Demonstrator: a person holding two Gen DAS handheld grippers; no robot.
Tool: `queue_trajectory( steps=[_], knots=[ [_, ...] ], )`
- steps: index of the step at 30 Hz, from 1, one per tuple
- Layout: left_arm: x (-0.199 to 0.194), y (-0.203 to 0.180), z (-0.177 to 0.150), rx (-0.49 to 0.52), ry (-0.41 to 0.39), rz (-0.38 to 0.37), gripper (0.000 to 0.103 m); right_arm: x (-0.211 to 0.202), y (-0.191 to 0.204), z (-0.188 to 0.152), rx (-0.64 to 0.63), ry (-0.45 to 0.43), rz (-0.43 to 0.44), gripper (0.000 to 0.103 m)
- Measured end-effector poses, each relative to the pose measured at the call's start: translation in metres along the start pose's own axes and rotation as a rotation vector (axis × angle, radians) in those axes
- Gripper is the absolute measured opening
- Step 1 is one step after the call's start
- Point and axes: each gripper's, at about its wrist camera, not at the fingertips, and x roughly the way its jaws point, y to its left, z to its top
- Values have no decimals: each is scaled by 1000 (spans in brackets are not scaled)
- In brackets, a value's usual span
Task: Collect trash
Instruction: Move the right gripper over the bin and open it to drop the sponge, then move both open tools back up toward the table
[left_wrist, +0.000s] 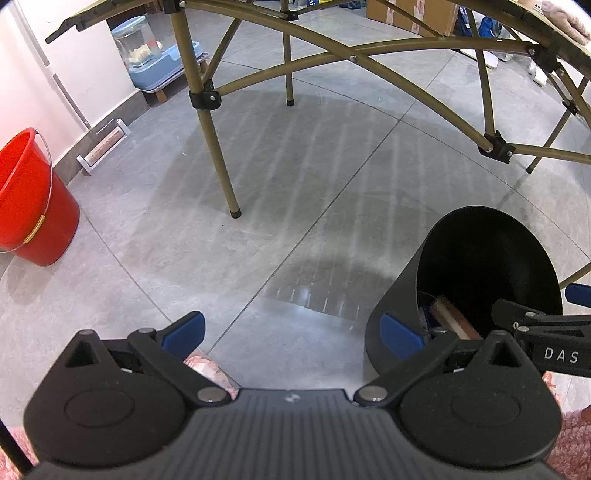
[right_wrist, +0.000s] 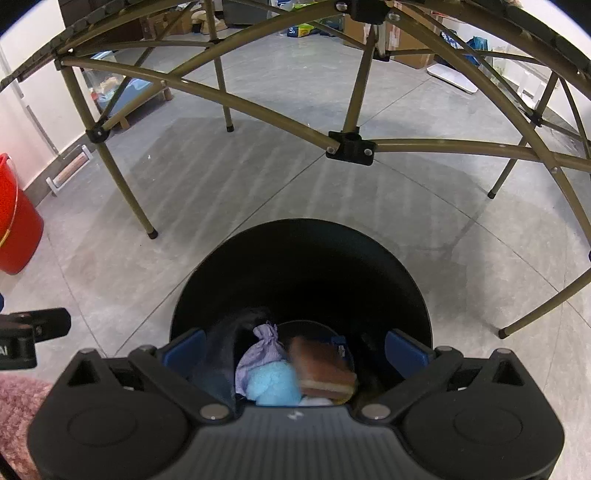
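Observation:
A black trash bin (right_wrist: 299, 266) stands on the grey floor, its mouth directly under my right gripper (right_wrist: 295, 350). That gripper is open, its blue pads wide apart and touching nothing. Between them, down in the bin, I see a blurred brown block with a pale edge (right_wrist: 321, 369), a purple crumpled wrapper (right_wrist: 264, 350) and a light blue fluffy lump (right_wrist: 273, 384). In the left wrist view the bin (left_wrist: 480, 266) is at the right with the right gripper's finger (left_wrist: 546, 325) over its rim. My left gripper (left_wrist: 291, 334) is open over bare floor. A pinkish crumpled thing (left_wrist: 208, 369) lies beside its left finger.
A folding table's olive legs and cross braces (left_wrist: 218, 147) span the floor ahead. A red bucket (left_wrist: 26, 199) stands by the left wall. A fluffy pink rug (right_wrist: 18, 417) shows at the bottom corners. Cardboard boxes (left_wrist: 410, 14) and a blue container (left_wrist: 155, 62) sit far back.

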Motion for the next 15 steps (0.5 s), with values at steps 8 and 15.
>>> queue_trajectory(
  steps=[8,15],
  knots=[
    [0,0,0,-1,-1,-2,103,-1,0,0,-7,-4,-7,103],
    [-6,-3,2,-16,-26,-22,103,-6,-2,2,1,-34,-17,103]
  ],
)
